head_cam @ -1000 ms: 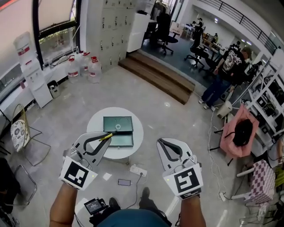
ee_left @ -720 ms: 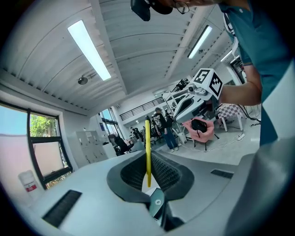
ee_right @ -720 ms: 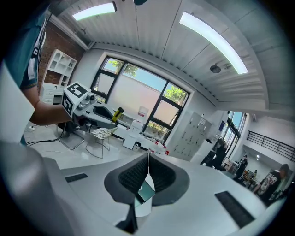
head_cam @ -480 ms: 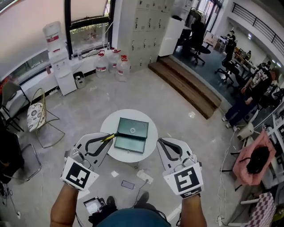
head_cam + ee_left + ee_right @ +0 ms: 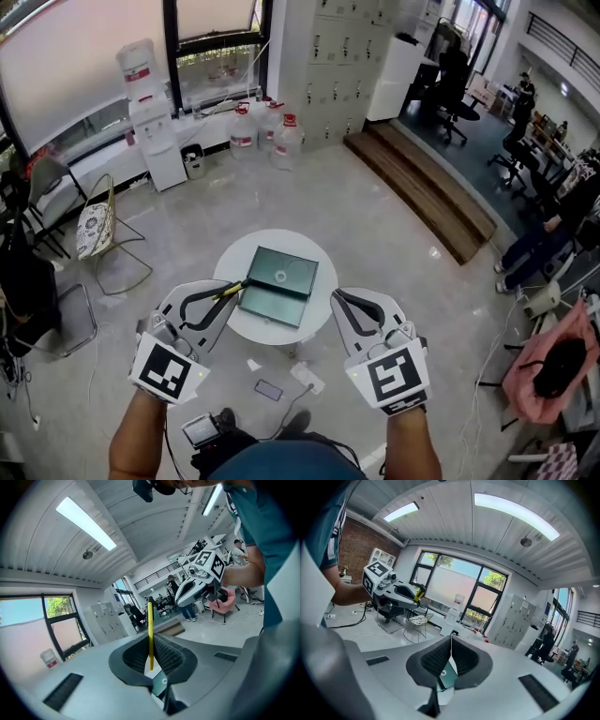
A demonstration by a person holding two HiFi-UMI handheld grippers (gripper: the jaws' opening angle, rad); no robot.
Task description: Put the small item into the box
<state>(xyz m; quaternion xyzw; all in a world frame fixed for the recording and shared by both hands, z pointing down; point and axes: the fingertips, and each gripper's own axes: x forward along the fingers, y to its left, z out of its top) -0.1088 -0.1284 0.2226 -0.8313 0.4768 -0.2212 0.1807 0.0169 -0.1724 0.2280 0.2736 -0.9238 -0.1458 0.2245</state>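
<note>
Two grippers, one pen, one box, one round worktop. Clamping the yellow pen [image 5: 230, 288] between the fingers of the left gripper [image 5: 221, 294], long axis running forward and rightward, dark tip pointing at the near left edge of the dark green box [image 5: 291, 267]. Holding the right gripper [image 5: 341, 300] off the box's right side, fingers pressed together on nothing. Hovering both well above the white worktop [image 5: 234, 255], with the box lying flat between them. Judging the left gripper nearer, and needing the pen carried down and further right, over the box.
</note>
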